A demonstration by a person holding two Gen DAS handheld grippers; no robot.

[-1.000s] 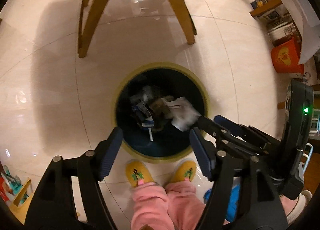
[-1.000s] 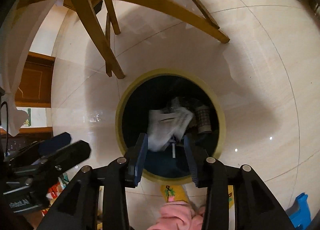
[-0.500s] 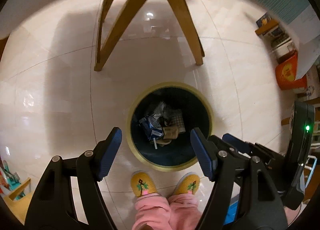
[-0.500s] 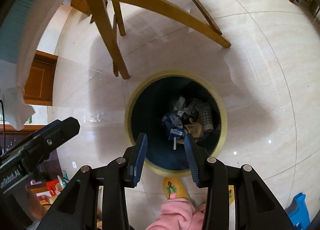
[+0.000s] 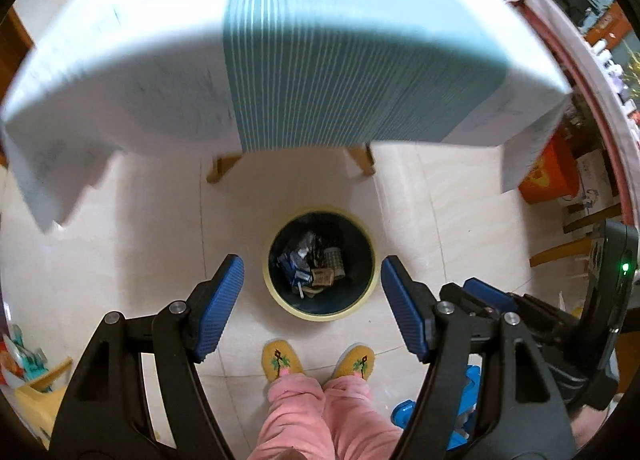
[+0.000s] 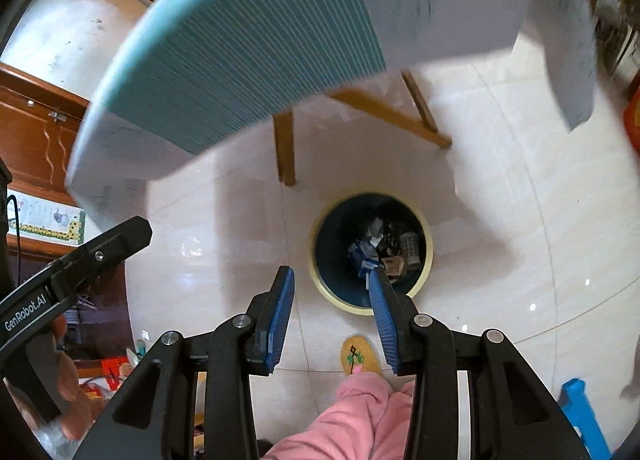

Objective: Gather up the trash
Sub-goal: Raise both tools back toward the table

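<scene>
A round bin with a dark inside and a yellow rim (image 5: 320,315) (image 6: 356,309) stands on the pale tiled floor below both grippers. Crumpled wrappers and paper trash (image 5: 308,266) (image 6: 376,246) lie at its bottom. My left gripper (image 5: 312,300) hangs high above the bin, open wide, its blue pads bare. My right gripper (image 6: 331,312) is also open and holds nothing; its right finger crosses the bin's near edge in the right wrist view. Each gripper shows at the edge of the other's view: right gripper (image 5: 500,300), left gripper (image 6: 100,252).
A table under a blue-striped and white cloth (image 5: 320,40) (image 6: 240,52) overhangs beyond the bin on wooden legs (image 5: 362,160) (image 6: 285,148). A person's yellow slippers (image 5: 280,360) and pink trousers (image 5: 320,412) are just before the bin. An orange box (image 5: 548,176) and blue stool (image 6: 580,412) stand right.
Both grippers have risen well away from the bin, so it looks smaller. The white paper seen at the bin's mouth a second ago is gone from there. The tabletop has come into view.
</scene>
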